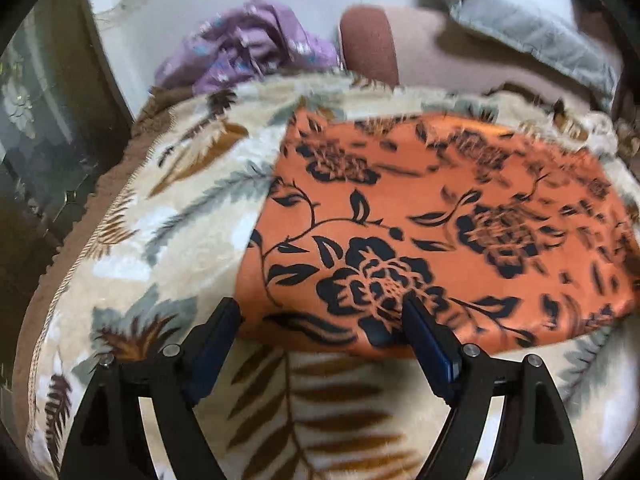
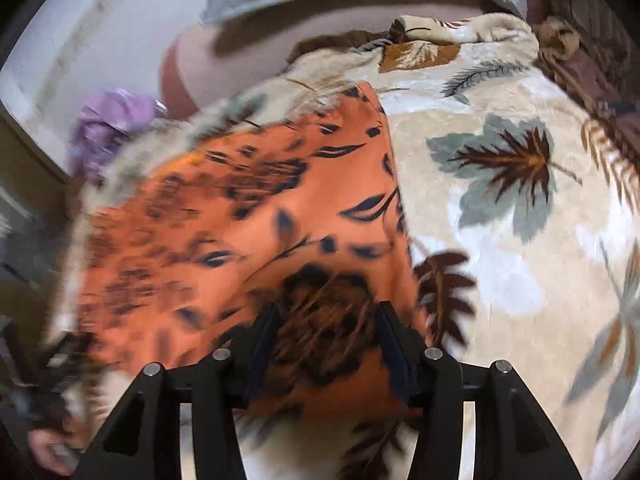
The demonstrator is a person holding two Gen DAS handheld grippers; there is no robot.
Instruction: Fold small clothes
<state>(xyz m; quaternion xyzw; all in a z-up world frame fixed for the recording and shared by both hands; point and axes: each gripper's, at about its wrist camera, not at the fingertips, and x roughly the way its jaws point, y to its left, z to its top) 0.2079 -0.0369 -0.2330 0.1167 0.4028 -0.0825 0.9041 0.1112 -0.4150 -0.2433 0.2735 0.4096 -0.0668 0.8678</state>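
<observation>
An orange cloth with a black flower print (image 1: 400, 208) lies flat as a folded rectangle on a cream blanket with a leaf print (image 1: 160, 216). My left gripper (image 1: 320, 308) hangs over the cloth's near left corner with its jaws wide apart. Its right finger (image 1: 420, 320) is over the near edge and its left finger sits just off the cloth. In the blurred right wrist view, my right gripper (image 2: 328, 312) stands open over the near right part of the orange cloth (image 2: 240, 216). Neither gripper pinches any fabric.
A crumpled purple garment (image 1: 248, 44) lies at the back left, off the blanket. A grey pillow (image 1: 520, 28) and a pinkish-brown cushion (image 1: 372, 40) lie behind. Dark wooden furniture (image 1: 60, 120) borders the left side. The leaf-print blanket (image 2: 500, 200) spreads to the right.
</observation>
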